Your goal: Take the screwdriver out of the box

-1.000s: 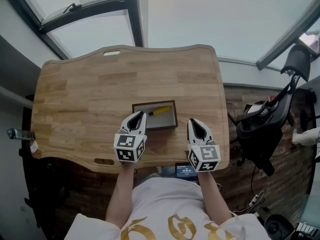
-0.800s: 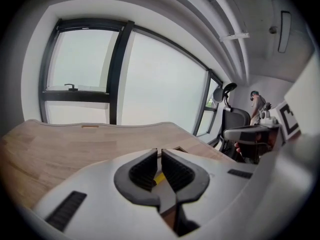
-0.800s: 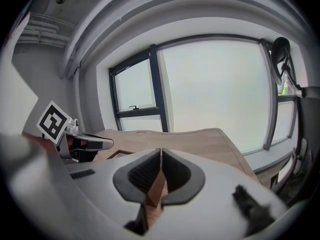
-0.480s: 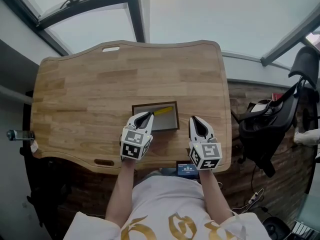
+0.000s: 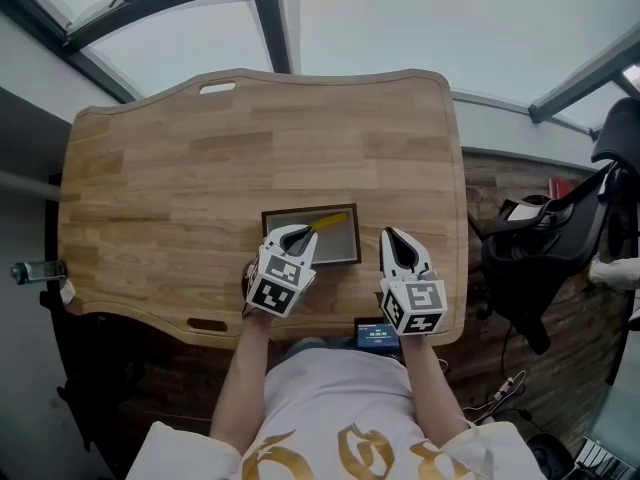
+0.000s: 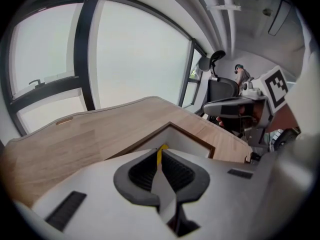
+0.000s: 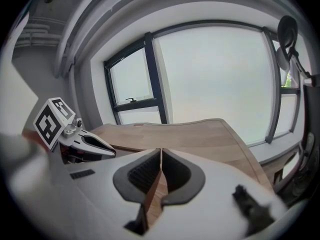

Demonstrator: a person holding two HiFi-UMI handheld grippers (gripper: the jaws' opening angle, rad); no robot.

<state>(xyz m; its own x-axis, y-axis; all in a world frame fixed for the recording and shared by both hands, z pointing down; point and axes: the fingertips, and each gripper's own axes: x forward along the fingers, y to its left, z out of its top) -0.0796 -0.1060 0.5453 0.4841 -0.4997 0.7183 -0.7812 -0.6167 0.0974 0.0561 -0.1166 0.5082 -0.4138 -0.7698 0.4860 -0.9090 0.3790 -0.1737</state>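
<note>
A shallow dark-rimmed box point(image 5: 310, 209) lies on the wooden table point(image 5: 180, 168) near its front edge. Inside it, a yellow-handled screwdriver point(image 5: 329, 221) lies slanted. My left gripper point(image 5: 303, 232) is shut and tilted down, with its tips over the box's near left part at the screwdriver's left end, which they hide. In the left gripper view a sliver of the yellow screwdriver point(image 6: 160, 153) shows just past the closed jaws, in front of the box's pale wall point(image 6: 187, 140). My right gripper point(image 5: 388, 233) is shut and empty, just right of the box.
A small lit screen point(image 5: 374, 334) sits below the table's front edge. A dark scooter-like frame point(image 5: 540, 253) stands at the right on the brick floor. Windows run behind the table. The table has a slot point(image 5: 217, 88) at its far edge.
Both grippers have sunk toward the table. The left one has rolled and tipped downward, its tips moving over the box toward the screwdriver. The screwdriver has not moved.
</note>
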